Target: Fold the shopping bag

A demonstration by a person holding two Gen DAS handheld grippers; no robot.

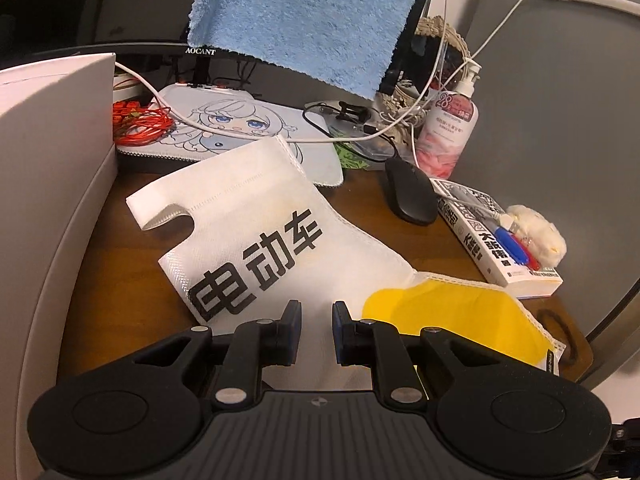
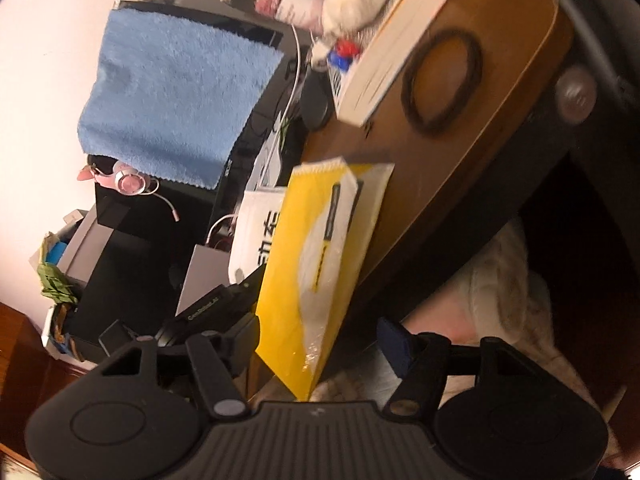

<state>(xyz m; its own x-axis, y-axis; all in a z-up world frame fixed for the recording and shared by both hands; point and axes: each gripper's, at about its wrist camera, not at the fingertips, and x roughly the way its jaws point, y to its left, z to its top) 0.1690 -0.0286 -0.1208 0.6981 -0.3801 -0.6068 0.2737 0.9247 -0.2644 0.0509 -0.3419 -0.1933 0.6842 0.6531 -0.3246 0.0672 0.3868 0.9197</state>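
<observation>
Left gripper (image 1: 316,330) jaws slightly apart, empty, over my shopping bag (image 1: 256,236) printed "电动车". Right gripper (image 2: 320,344) wide open; monitor (image 1: 120,32) reads "AOCANT".

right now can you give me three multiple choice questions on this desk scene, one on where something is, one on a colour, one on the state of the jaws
1. Where does the black computer mouse lie?
A. on the wooden desk, right of the shopping bag
B. on top of the book
C. inside the bag

2. What colour is the towel hanging over the monitor?
A. red
B. blue
C. green

3. How do the jaws of the left gripper stand?
A. shut on the towel
B. shut on the mouse
C. apart, over the bag

Answers:
1. A, the left wrist view shows it on bare wood between the bag and the book.
2. B, its fluffy cloth is light blue in both views.
3. C, a clear gap shows between the two pads, with white bag fabric beneath.
</observation>
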